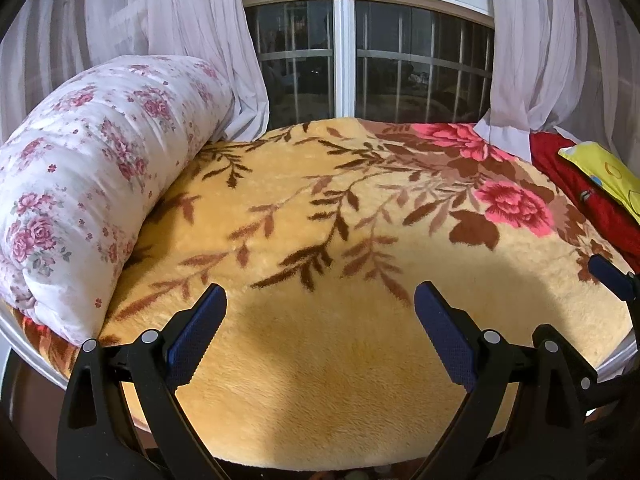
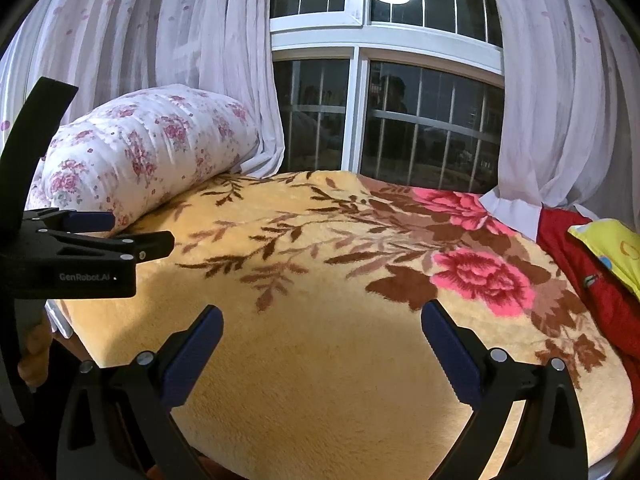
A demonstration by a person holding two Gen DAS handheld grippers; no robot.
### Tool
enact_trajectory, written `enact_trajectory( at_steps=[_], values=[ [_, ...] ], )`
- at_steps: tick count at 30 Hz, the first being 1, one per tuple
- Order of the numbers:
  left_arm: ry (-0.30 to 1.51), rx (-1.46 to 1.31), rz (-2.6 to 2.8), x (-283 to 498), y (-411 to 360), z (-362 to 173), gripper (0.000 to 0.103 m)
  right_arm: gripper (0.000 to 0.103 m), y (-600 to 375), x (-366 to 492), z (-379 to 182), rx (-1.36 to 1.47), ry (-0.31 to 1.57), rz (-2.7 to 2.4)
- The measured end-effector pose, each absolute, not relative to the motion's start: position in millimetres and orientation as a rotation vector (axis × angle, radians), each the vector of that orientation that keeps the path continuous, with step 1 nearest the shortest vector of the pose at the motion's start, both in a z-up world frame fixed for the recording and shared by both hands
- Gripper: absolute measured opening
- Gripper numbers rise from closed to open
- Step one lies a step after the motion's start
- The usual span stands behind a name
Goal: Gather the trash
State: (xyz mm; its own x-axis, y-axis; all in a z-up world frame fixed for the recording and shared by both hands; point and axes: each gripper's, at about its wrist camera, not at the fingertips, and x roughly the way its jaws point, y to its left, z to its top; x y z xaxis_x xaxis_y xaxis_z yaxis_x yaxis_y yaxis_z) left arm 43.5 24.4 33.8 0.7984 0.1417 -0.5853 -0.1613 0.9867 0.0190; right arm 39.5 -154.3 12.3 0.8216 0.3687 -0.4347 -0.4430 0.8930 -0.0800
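Both my grippers, left [image 1: 320, 296] and right [image 2: 322, 316], hang with jaws spread wide and nothing between them, just above the yellow plush blanket with brown leaves and pink roses [image 1: 320, 360]. Behind that blanket I see a dark barred window [image 1: 344, 60] flanked by sheer pink-dotted curtains [image 1: 160, 12]. Left of it lies a rolled white rose-print quilt [image 1: 100, 168]; right, red cloth [image 1: 580, 184] under a yellow cushion [image 1: 604, 168]. I can't spot any trash.

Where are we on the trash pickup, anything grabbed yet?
Done: nothing visible. In hand: nothing; the left gripper and right gripper are both open and empty above the yellow floral blanket. Left: no trash shows on the blanket, the rolled floral quilt or the red cloth, so finding some comes first.
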Motion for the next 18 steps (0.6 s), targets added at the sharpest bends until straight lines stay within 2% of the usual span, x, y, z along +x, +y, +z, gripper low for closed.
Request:
enact_trajectory(
  at_steps=[18],
  values=[
    [0.608, 0.009, 0.192, 45.6, 26.7, 33.3, 0.093, 0.098, -146.9, 39.7, 4.3, -0.195, 0.446, 0.447]
  ],
)
